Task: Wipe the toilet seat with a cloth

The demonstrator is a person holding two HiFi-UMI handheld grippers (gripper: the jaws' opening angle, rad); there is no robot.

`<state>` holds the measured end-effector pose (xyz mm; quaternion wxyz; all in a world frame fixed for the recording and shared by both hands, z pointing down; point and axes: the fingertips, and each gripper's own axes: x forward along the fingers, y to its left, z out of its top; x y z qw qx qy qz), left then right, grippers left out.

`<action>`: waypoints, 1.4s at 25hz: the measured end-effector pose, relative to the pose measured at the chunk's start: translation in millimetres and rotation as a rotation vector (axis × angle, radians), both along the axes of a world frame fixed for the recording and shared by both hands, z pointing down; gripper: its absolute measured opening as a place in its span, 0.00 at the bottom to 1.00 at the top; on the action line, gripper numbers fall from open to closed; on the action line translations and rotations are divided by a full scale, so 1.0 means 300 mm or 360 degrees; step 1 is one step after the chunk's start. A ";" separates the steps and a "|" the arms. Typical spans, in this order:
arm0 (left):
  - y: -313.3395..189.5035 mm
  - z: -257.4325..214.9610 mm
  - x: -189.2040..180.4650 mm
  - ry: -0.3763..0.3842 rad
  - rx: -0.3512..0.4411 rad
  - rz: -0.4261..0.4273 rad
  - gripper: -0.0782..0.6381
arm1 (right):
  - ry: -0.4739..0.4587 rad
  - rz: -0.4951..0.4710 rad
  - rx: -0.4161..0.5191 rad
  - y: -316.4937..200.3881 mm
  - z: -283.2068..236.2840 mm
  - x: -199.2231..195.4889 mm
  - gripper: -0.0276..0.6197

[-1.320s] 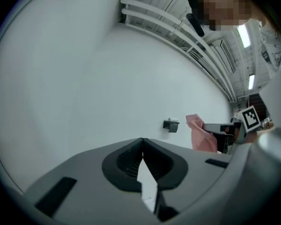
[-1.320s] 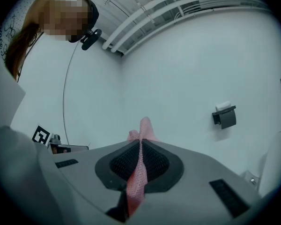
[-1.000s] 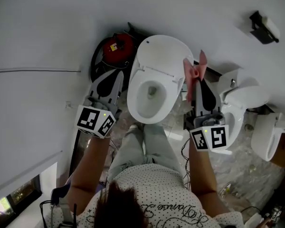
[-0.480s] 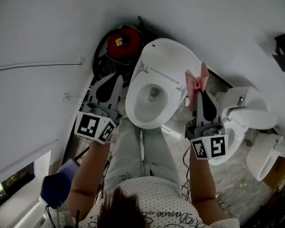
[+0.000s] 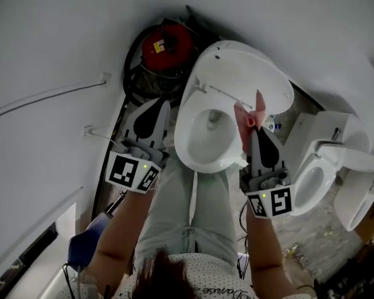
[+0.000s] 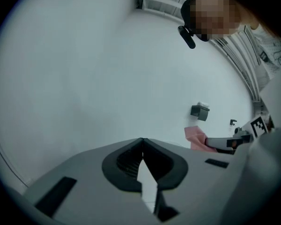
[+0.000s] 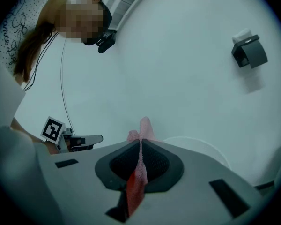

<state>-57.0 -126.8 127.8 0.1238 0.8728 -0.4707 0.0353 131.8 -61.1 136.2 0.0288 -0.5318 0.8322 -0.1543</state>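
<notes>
The right hand-held gripper (image 5: 257, 129) is clamped on the pink cloth (image 5: 244, 120), poised at the toilet seat's (image 5: 184, 129) right rim, probably to start wiping. The left hand-held gripper (image 5: 166, 104), jaws together and empty, hangs clear at the left.

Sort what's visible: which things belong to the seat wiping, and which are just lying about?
In the job: pink cloth, clamped in the right gripper; toilet seat; raised lid.
Lying about: red round object behind the toilet; second toilet; wall holder.
</notes>
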 end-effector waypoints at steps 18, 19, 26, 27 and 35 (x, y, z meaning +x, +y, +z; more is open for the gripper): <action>-0.125 0.617 -0.151 -0.0012 -0.0179 0.0017 0.12 | 0.0047 0.0017 -0.0308 -0.173 0.731 -0.266 0.09; -0.125 0.645 -0.154 -0.0014 -0.0182 0.0018 0.12 | 0.0044 0.0012 -0.0327 -0.179 0.774 -0.278 0.09; -0.110 0.805 -0.162 -0.0010 -0.0215 0.0028 0.12 | 0.0025 0.0005 -0.0394 -0.205 0.988 -0.339 0.09; -0.106 0.825 -0.163 -0.0007 -0.0222 0.0032 0.11 | 0.0027 0.0002 -0.0399 -0.207 1.009 -0.346 0.09; -0.079 0.921 -0.158 0.0016 -0.0261 0.0084 0.12 | 0.0117 -0.0044 -0.0488 -0.236 1.175 -0.389 0.09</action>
